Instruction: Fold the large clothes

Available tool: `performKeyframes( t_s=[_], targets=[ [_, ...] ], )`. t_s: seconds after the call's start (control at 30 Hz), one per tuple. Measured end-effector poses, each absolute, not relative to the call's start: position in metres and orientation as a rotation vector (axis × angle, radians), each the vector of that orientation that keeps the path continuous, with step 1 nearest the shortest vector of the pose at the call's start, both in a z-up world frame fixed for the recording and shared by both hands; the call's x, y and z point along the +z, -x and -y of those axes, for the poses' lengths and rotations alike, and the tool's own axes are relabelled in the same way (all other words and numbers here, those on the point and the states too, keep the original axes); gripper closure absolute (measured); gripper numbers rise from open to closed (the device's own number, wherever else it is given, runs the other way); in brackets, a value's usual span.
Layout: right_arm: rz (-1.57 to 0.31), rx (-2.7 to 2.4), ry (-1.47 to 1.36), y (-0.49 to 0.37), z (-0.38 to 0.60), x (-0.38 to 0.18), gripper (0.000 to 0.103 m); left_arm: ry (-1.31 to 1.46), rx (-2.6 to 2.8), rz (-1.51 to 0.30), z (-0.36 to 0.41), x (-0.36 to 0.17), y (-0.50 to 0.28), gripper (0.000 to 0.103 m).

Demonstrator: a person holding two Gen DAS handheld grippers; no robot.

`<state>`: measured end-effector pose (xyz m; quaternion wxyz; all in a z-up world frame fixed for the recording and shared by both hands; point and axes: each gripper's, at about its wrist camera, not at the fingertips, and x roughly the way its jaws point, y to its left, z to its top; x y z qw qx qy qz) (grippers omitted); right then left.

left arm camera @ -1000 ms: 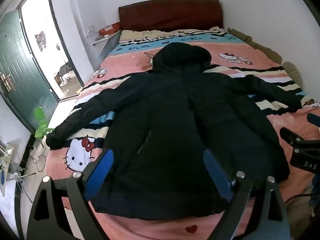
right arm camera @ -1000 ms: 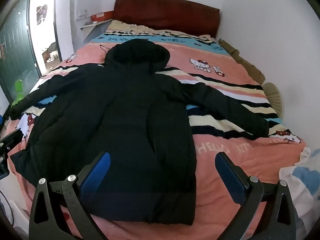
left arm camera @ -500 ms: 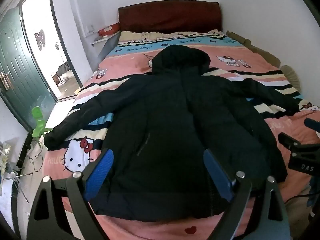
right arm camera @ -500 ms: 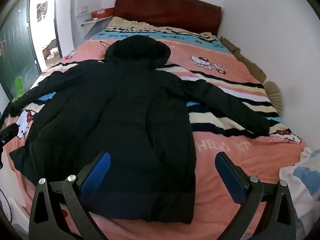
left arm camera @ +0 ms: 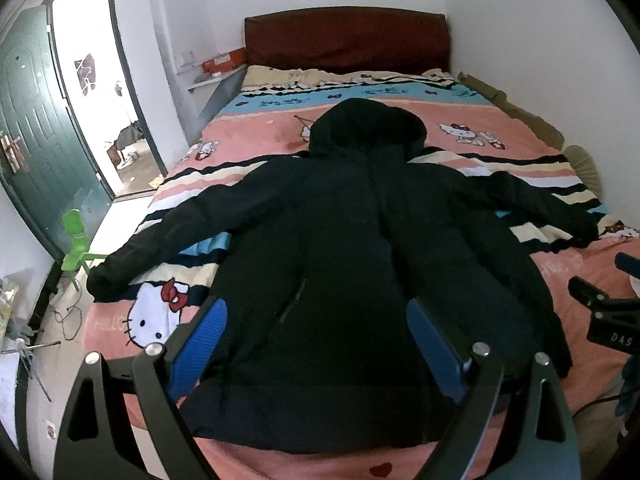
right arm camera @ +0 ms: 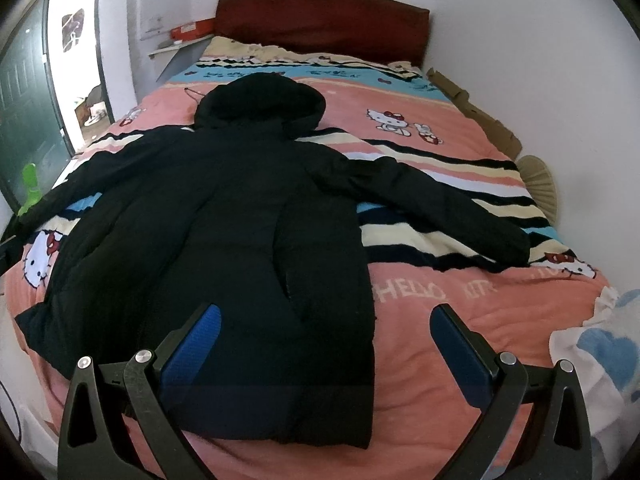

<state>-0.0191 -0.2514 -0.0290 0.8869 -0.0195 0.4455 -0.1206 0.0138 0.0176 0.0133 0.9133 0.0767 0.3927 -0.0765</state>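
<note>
A large black hooded jacket (left arm camera: 352, 264) lies flat on the bed, hood toward the headboard, both sleeves spread out sideways; it also shows in the right wrist view (right arm camera: 224, 232). My left gripper (left arm camera: 316, 344) is open and empty, held above the jacket's hem. My right gripper (right arm camera: 326, 340) is open and empty, above the hem's right corner and the bedspread. The right gripper's body shows at the right edge of the left wrist view (left arm camera: 604, 320).
The bed has a pink striped cartoon-cat bedspread (left arm camera: 264, 140) and a dark red headboard (left arm camera: 348, 38). A white and blue cloth (right arm camera: 600, 352) lies at the bed's right front. A green chair (left arm camera: 76, 244) and an open door (left arm camera: 36, 128) are on the left. A wall runs along the right.
Both grippers have drawn back and risen slightly, so the jacket sits a little lower and farther in view. The jacket has not moved. Both grippers stay open.
</note>
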Motion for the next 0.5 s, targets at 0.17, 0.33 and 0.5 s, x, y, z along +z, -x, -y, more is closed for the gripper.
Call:
performKeyframes(
  t_s=[0.17,0.33,0.5],
  targets=[
    [-0.92,-0.256,0.04,0.019,0.253,-0.027,0.001,-0.157,-0.158,-0.81,-0.017,0.014,-0.017,0.011],
    [-0.93,-0.259,0.041,0.015,0.256,-0.026,0.001,-0.147,-0.162,-0.811,-0.017,0.019,-0.022,0.011],
    [-0.923,-0.27,0.04,0.013,0.26,-0.024,0.001,-0.157,-0.153,-0.795,-0.017,0.019,-0.026,0.011]
  ],
)
